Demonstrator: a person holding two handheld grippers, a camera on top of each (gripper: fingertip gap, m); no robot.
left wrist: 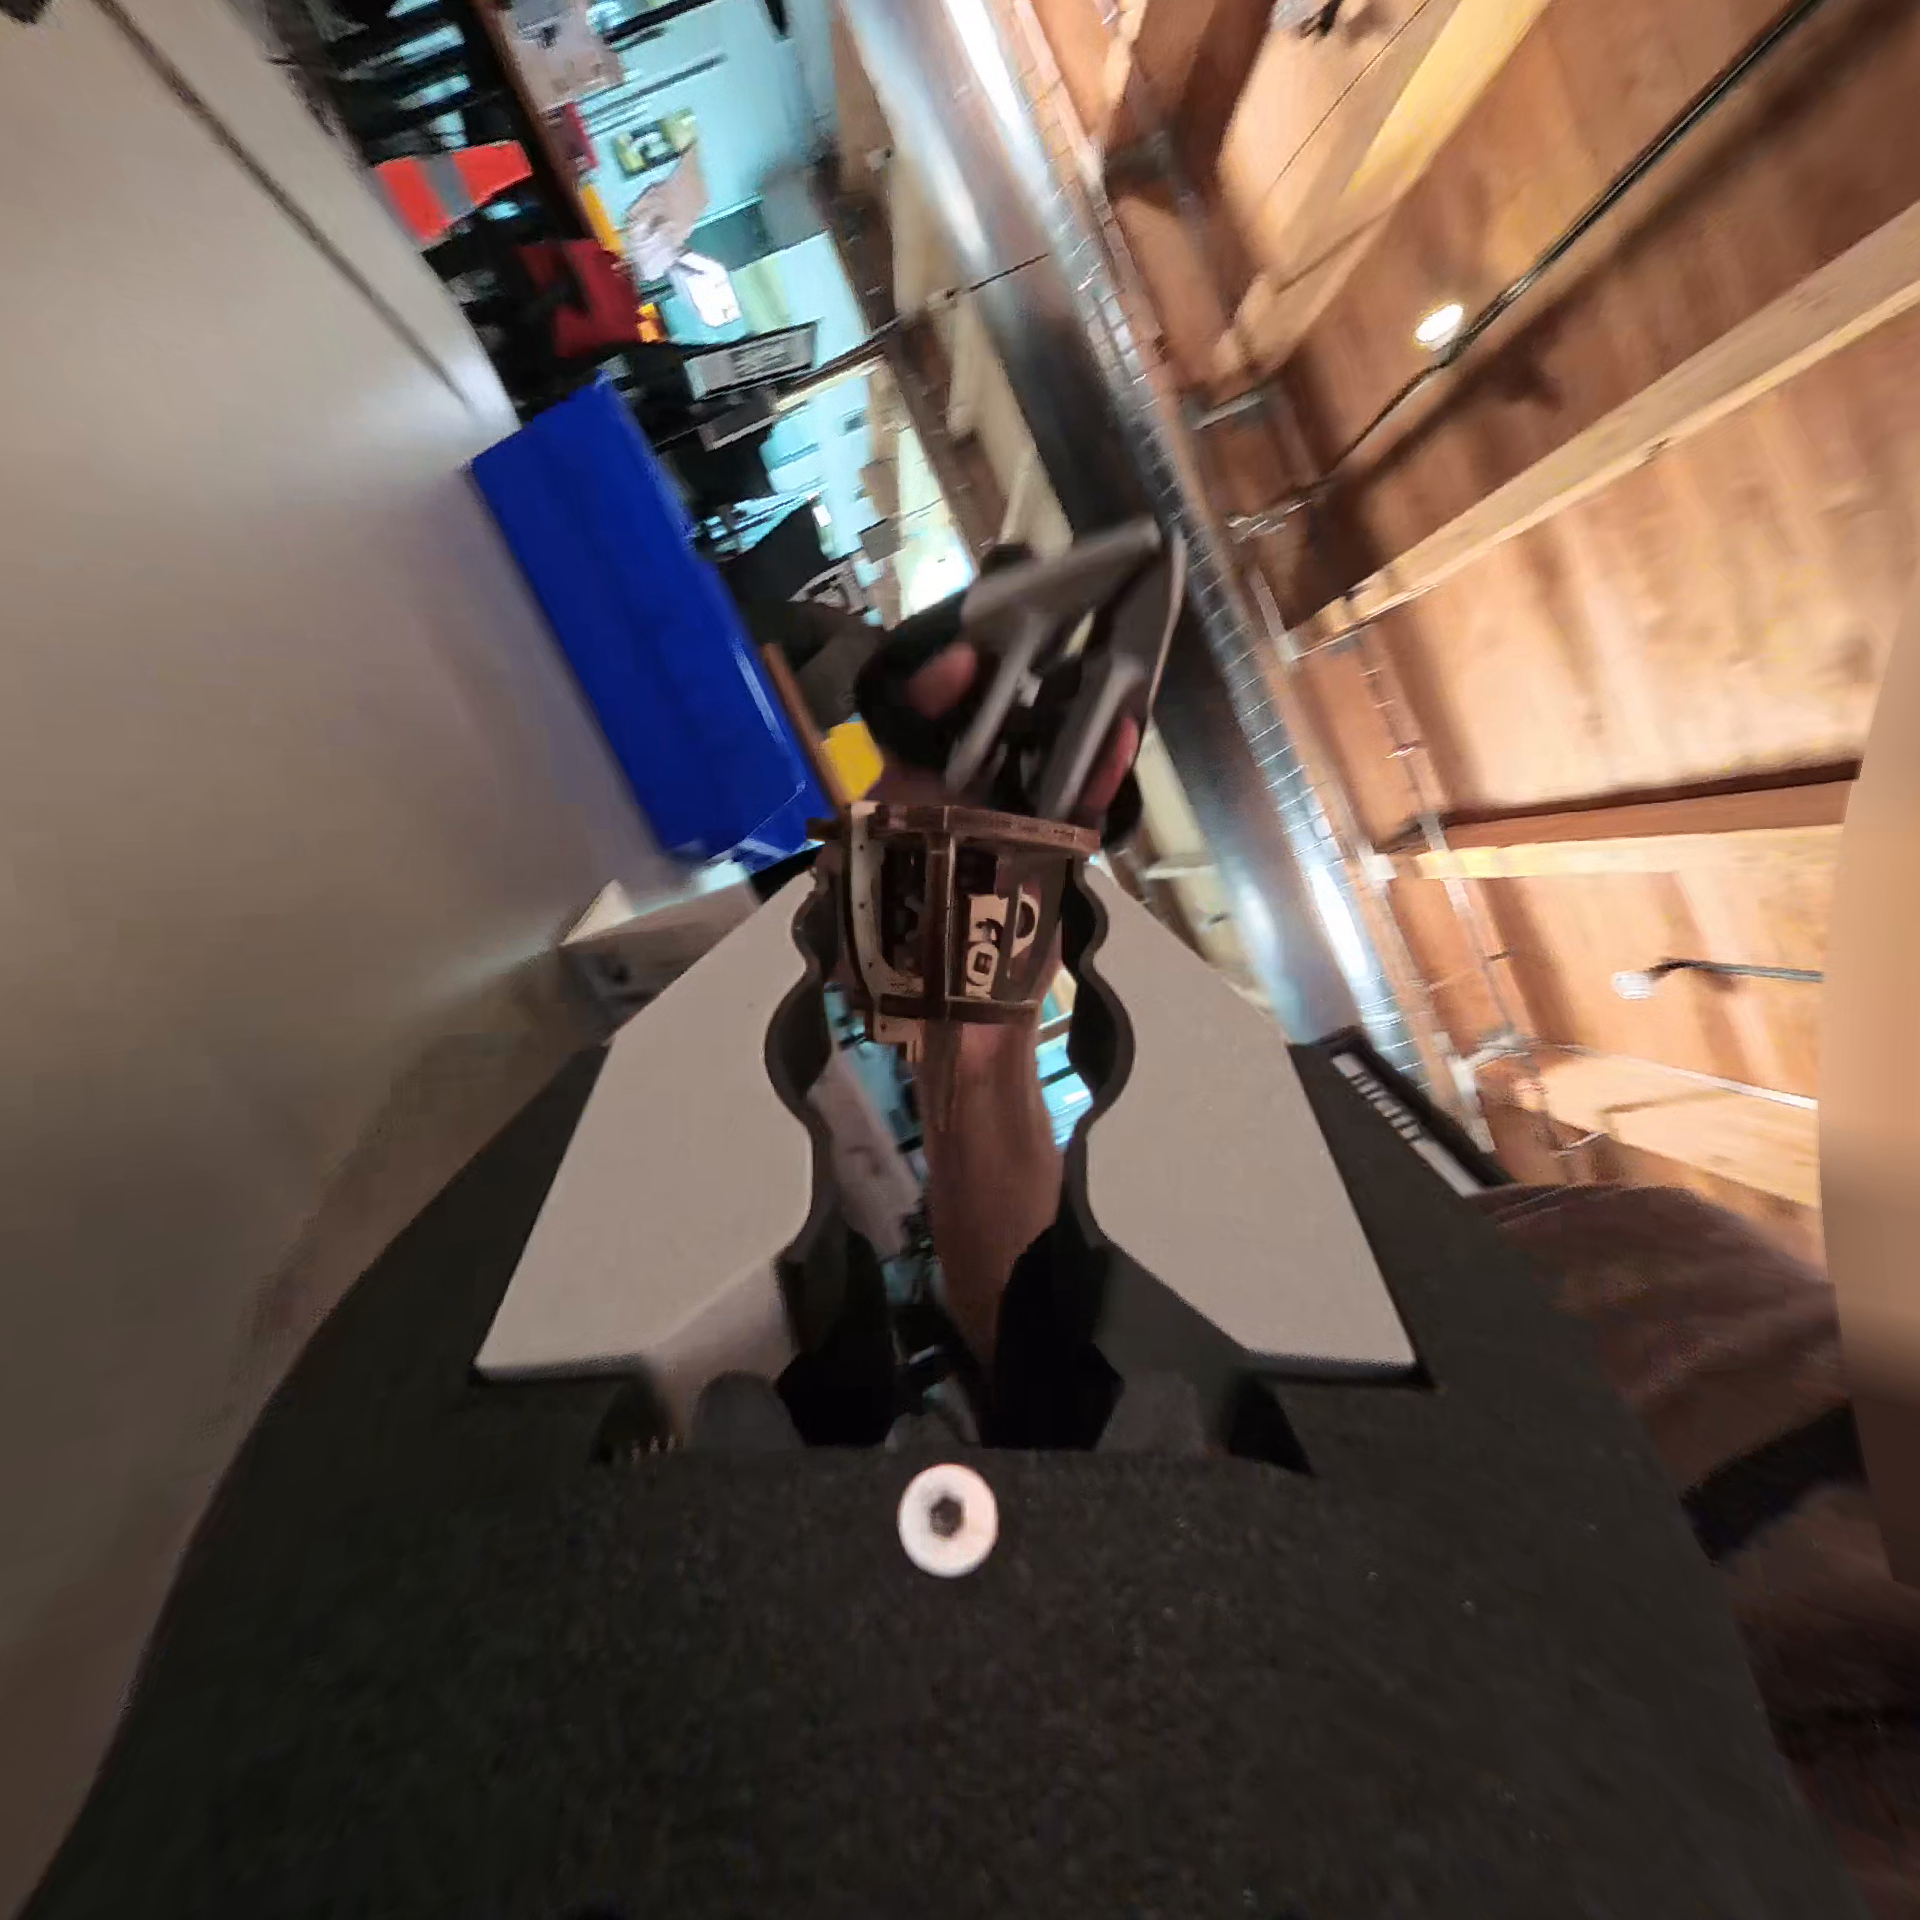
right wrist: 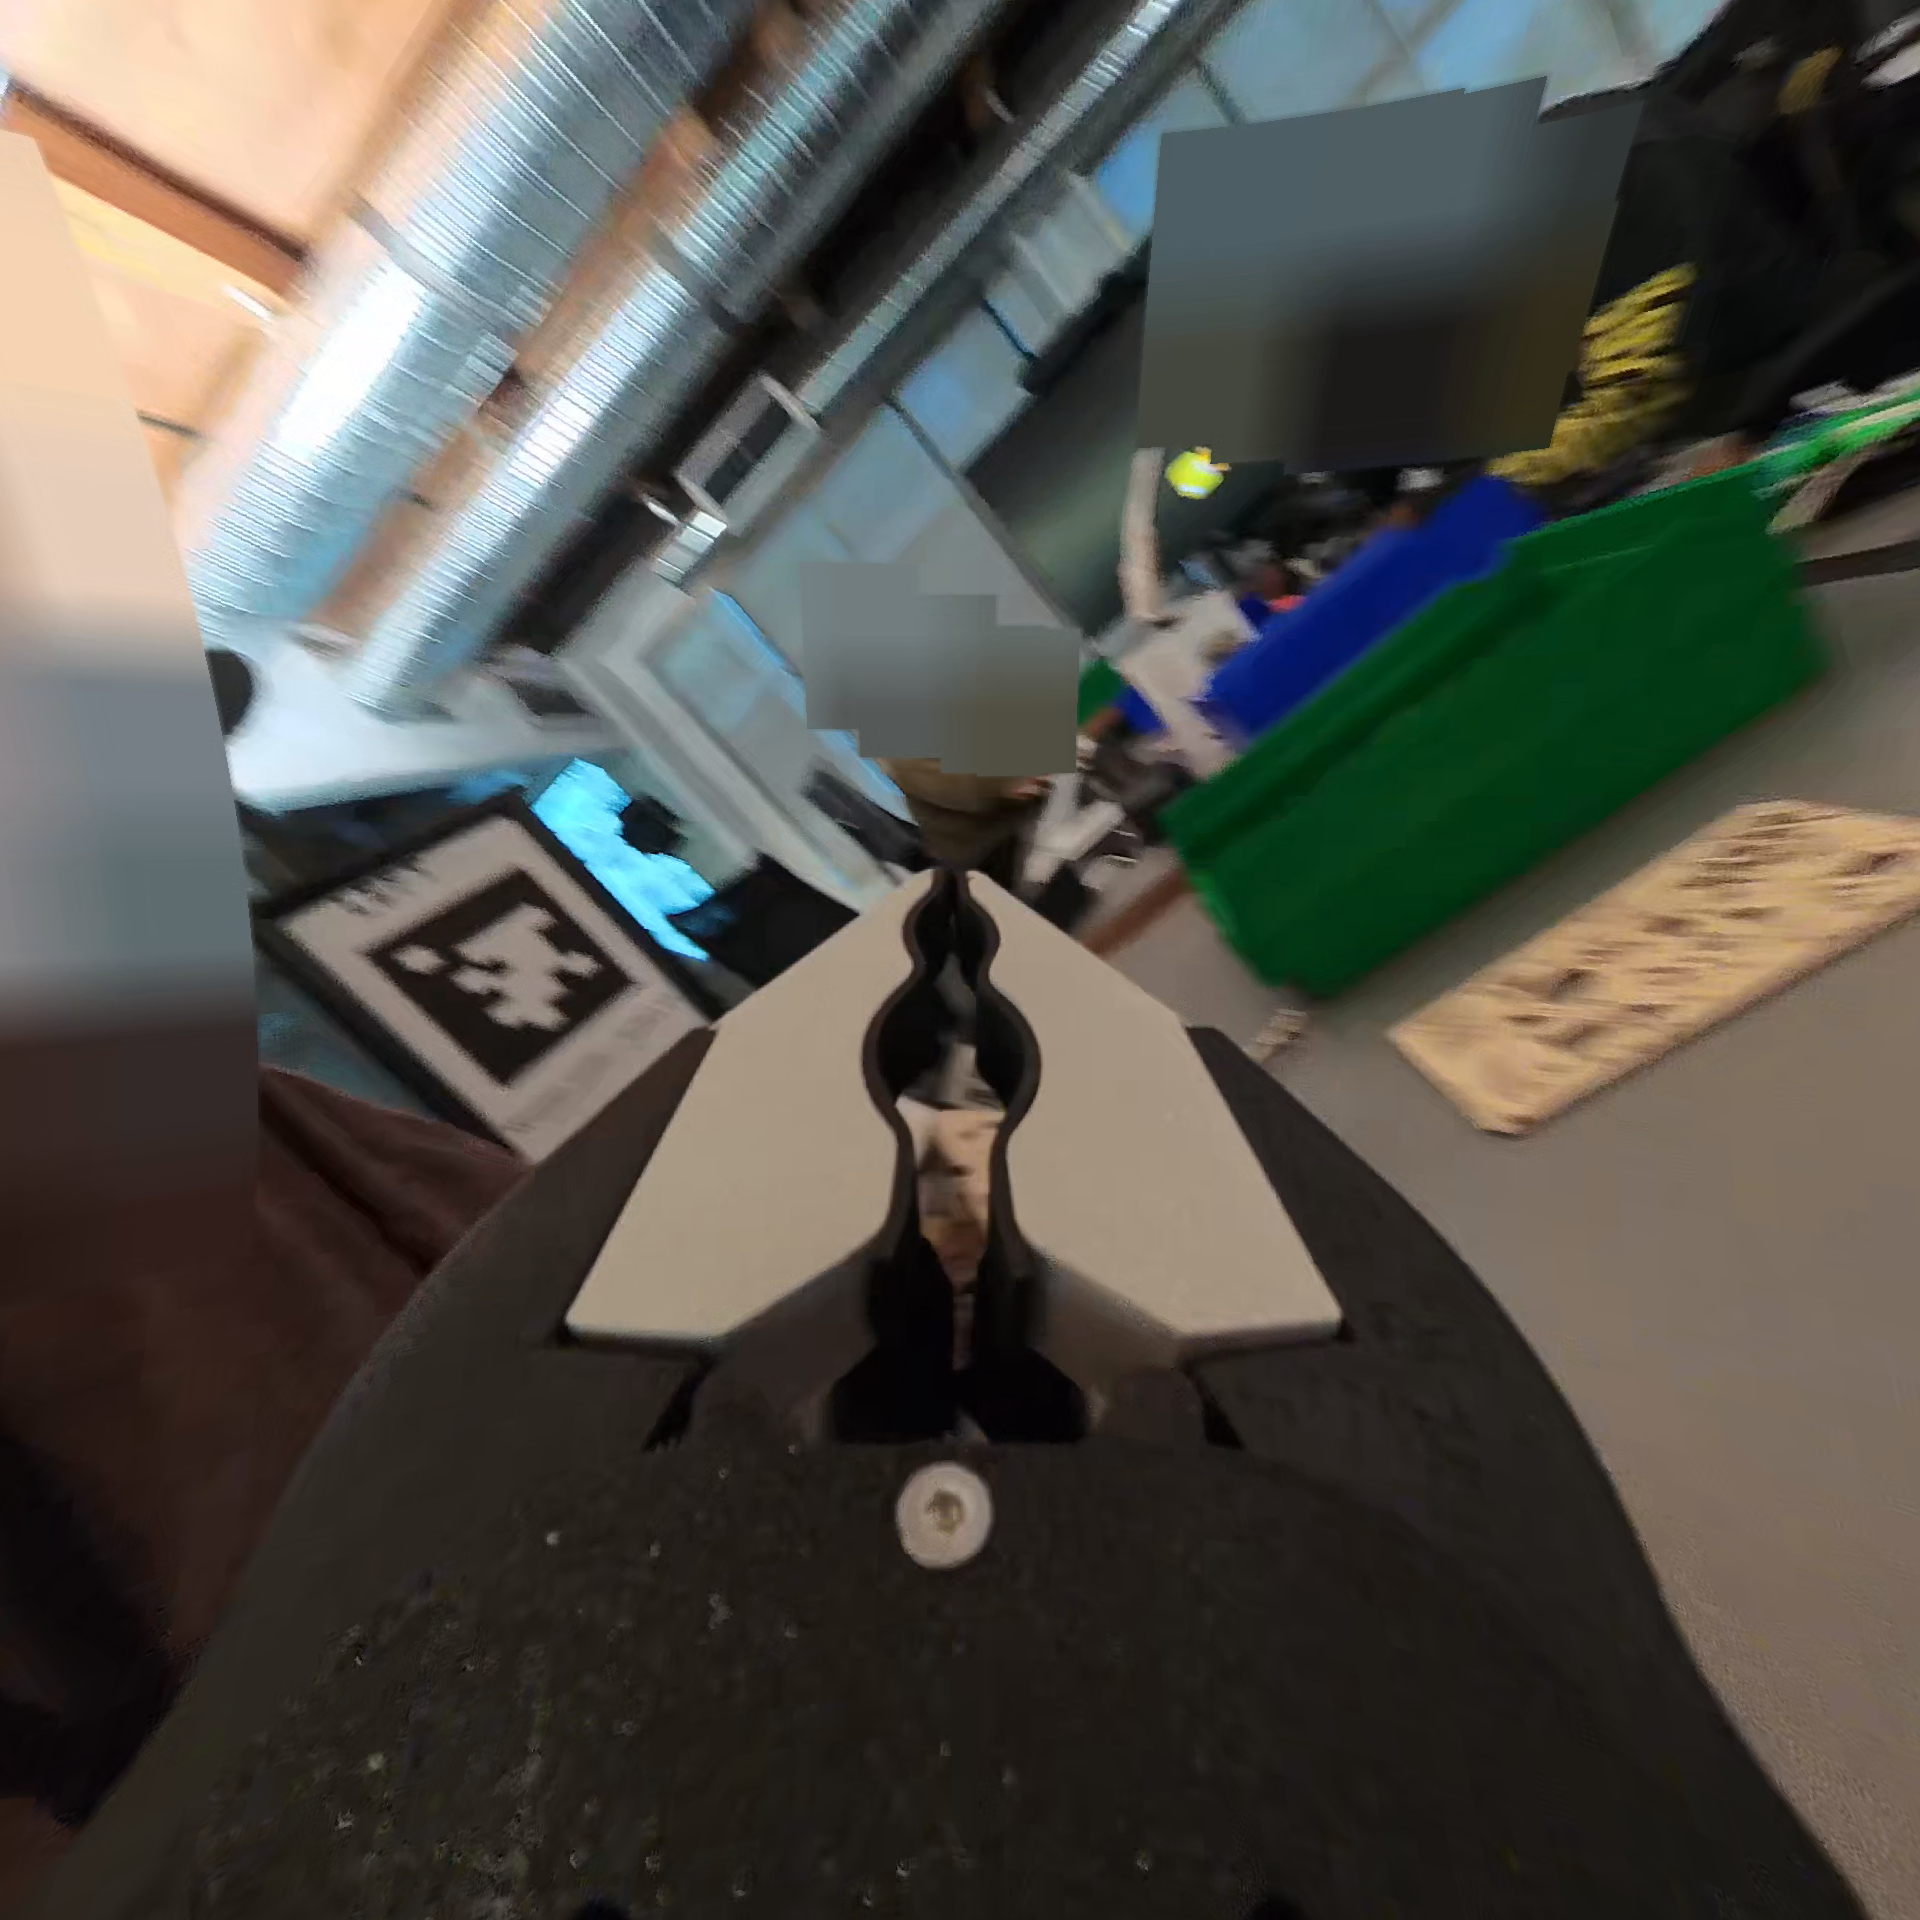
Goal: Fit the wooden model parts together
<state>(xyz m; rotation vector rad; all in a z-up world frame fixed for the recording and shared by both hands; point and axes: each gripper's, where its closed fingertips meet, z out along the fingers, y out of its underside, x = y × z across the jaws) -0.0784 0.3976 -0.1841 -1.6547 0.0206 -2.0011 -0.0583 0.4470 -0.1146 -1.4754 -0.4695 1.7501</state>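
Note:
My left gripper (left wrist: 951,894) is shut on a partly built wooden model (left wrist: 966,935), a small frame of thin laser-cut ribs, held up in the air between the fingertips. Beyond it a gloved hand holds the right gripper (left wrist: 1049,665), seen from its side. In the right wrist view my right gripper (right wrist: 951,888) is nearly closed on a thin wooden part (right wrist: 951,1174), seen edge-on between the fingers. A flat wooden parts sheet (right wrist: 1662,956) lies on the grey table (right wrist: 1558,1403) to the right.
A green bin (right wrist: 1507,748) and a blue bin (right wrist: 1371,613) stand on the table behind the sheet. A black-and-white marker board (right wrist: 499,966) is at the left. In the tilted left wrist view a blue bin (left wrist: 634,623) sits at the left, with wooden ceiling beams (left wrist: 1558,520) beyond. The grippers' ends are close to 9 cm from one another.

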